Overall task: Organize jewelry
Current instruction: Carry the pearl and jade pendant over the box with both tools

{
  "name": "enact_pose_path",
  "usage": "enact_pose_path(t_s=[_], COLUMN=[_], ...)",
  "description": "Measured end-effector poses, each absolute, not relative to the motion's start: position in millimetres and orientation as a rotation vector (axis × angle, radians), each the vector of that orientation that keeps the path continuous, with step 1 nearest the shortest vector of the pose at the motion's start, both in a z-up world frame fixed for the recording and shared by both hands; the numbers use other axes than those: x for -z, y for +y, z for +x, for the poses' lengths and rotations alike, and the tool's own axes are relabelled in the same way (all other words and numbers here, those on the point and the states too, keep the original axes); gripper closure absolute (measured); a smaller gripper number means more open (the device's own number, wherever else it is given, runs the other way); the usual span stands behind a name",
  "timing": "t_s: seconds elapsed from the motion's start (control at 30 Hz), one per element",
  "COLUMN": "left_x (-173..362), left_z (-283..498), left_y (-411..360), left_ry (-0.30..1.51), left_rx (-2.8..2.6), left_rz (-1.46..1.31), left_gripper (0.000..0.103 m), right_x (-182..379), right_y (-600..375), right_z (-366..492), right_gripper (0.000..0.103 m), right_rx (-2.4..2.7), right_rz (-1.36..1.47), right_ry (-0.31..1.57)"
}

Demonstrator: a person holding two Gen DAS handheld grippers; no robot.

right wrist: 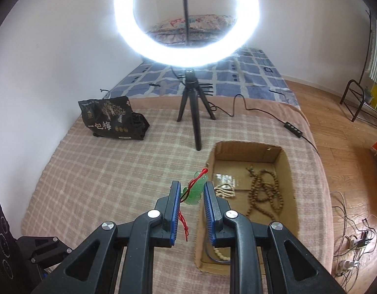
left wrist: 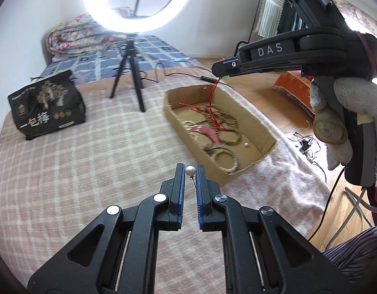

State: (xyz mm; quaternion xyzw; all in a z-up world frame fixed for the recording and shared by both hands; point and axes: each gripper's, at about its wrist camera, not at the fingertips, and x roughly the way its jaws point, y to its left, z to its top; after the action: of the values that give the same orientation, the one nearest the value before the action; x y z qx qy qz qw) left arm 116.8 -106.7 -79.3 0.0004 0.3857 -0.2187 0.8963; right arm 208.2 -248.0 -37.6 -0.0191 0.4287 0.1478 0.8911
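Observation:
My left gripper [left wrist: 190,171] is shut on a white pearl earring [left wrist: 190,170], held above the checked blanket in front of the cardboard box [left wrist: 264,150]. The box holds brown bead strands [left wrist: 227,120], rings and a loose pearl [left wrist: 246,144]. My right gripper [right wrist: 191,191] is shut on a green jade pendant [right wrist: 195,191] with a red cord [right wrist: 183,223] hanging down. In the left wrist view the right gripper [left wrist: 219,69] hovers above the box's far end, and the red cord [left wrist: 214,93] dangles into the box. The box also shows in the right wrist view [right wrist: 295,196] with bead strands [right wrist: 264,191].
A ring light on a black tripod [left wrist: 132,73] stands on the bed behind the box, its cable and controller [right wrist: 292,126] trailing right. A black printed bag [left wrist: 45,107] lies at the left. The bed edge and wooden floor with cables [right wrist: 355,240] are at the right.

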Motion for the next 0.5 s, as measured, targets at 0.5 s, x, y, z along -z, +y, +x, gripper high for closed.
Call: enact_pose_path(t_s=[0.5], left_x=[93.5], left_z=[143.3], left_y=[-179.8], left_ry=[0.826], left_rx=[0.511], left_rz=[0.03], left_gripper=[0.096], right_x=[53.7], right_y=[-323.2], right_z=[226.8], right_gripper=[0.085], right_rx=[-0.258], right_rz=[0.035], right_ry=[0.895])
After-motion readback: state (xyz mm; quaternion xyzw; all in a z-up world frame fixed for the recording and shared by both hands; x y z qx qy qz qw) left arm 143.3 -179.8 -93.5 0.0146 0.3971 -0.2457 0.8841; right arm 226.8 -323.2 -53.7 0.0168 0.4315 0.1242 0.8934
